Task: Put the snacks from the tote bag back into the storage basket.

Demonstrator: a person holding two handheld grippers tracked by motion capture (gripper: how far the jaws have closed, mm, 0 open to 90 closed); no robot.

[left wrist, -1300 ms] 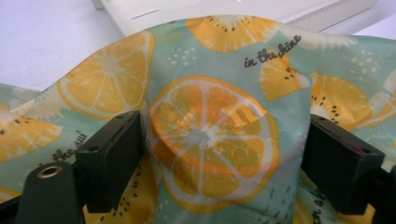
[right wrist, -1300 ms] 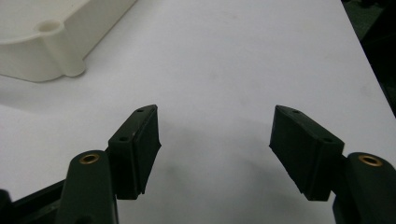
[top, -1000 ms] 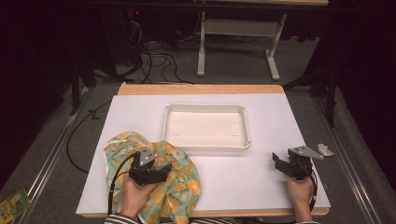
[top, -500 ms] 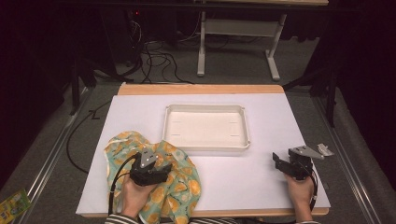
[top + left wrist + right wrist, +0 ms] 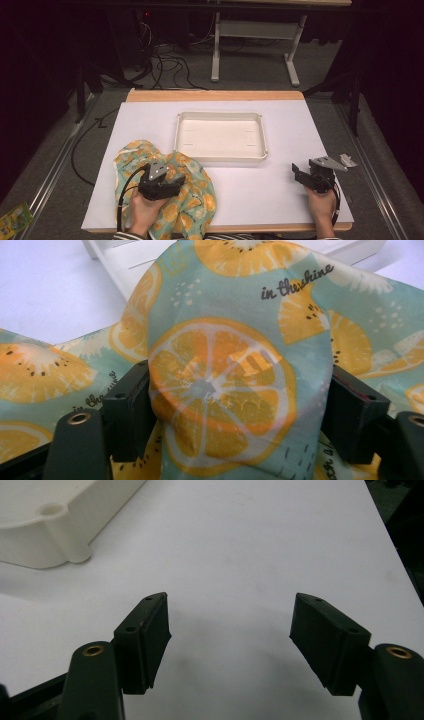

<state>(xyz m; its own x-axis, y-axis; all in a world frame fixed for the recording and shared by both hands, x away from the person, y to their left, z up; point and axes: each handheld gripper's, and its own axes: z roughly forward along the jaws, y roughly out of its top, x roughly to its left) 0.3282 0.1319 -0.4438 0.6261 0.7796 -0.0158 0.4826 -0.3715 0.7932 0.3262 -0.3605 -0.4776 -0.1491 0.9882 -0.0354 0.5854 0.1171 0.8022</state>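
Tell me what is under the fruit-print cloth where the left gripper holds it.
The cloth bulges between the left gripper's jaws. A rounded shape with faint M-like lettering shows through the thin fabric; what it is stays covered. Around it the cloth lies on the white table.

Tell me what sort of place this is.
Probably a lab or recording workspace: a white-covered table on a grey floor, loose cables beyond it, a bare white tray, and a fruit-print cloth.

1. The cloth (image 5: 240, 365) bears "in the shine" in dark script near its top, among orange slices
2. The script repeats at the lower left, where only "in the" reads
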